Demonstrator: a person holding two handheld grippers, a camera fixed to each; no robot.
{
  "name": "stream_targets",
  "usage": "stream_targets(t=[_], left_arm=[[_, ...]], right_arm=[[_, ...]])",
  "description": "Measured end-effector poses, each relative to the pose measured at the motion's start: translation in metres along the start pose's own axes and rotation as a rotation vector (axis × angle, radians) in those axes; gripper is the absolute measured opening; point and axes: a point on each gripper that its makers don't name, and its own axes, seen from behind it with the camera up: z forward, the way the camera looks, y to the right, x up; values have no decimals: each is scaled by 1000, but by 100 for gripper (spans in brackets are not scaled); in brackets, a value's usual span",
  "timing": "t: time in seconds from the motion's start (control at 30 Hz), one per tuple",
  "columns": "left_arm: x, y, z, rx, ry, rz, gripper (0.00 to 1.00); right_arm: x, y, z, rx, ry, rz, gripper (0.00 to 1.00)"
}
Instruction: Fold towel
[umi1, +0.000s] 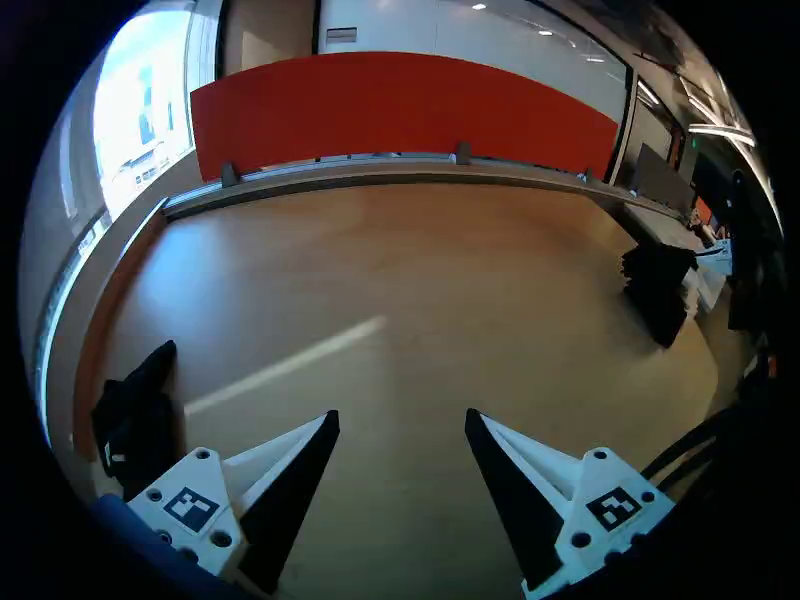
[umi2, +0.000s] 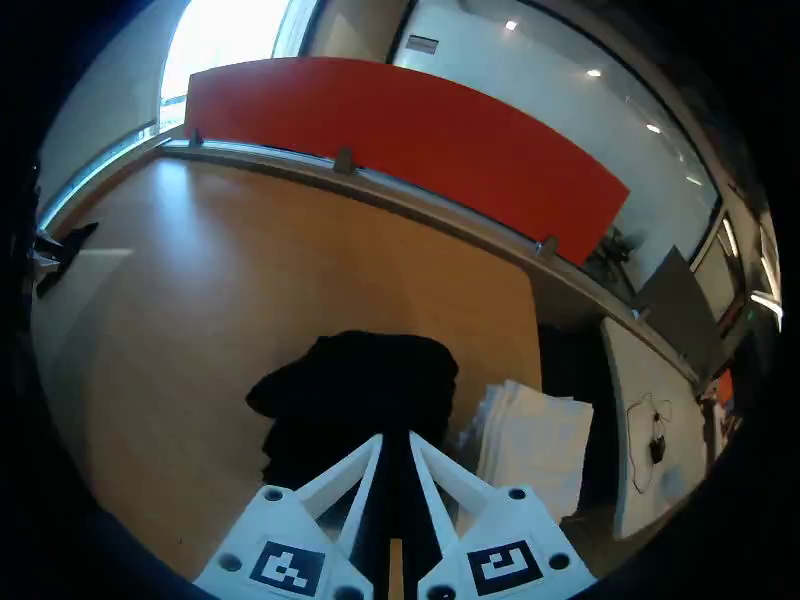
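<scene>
A crumpled black towel (umi2: 350, 395) lies on the wooden table (umi2: 250, 270) right in front of my right gripper (umi2: 396, 438). The right jaws stand almost together with dark cloth in the narrow gap, pinching the towel's near edge. My left gripper (umi1: 402, 418) is open over bare wood, with nothing between its fingers. In the left gripper view the same dark pile (umi1: 655, 285) sits far off at the table's right edge, and another black cloth (umi1: 132, 415) lies beside the left finger.
A stack of folded white towels (umi2: 535, 440) rests just right of the black one. A red partition (umi1: 400, 110) runs along the table's far edge. A white side table (umi2: 650, 430) with a cable stands beyond the right edge.
</scene>
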Motion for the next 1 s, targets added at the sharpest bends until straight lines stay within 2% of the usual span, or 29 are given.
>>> stream_targets(t=[0.63,1.0], left_arm=[[-6,-4,-6,17,-17,28,93],[-9,-4,-8,27,-21,36,93]], right_arm=[[-70,11,19,-24,-94,101,3],[-97,15,34,-26,-147,152,3]])
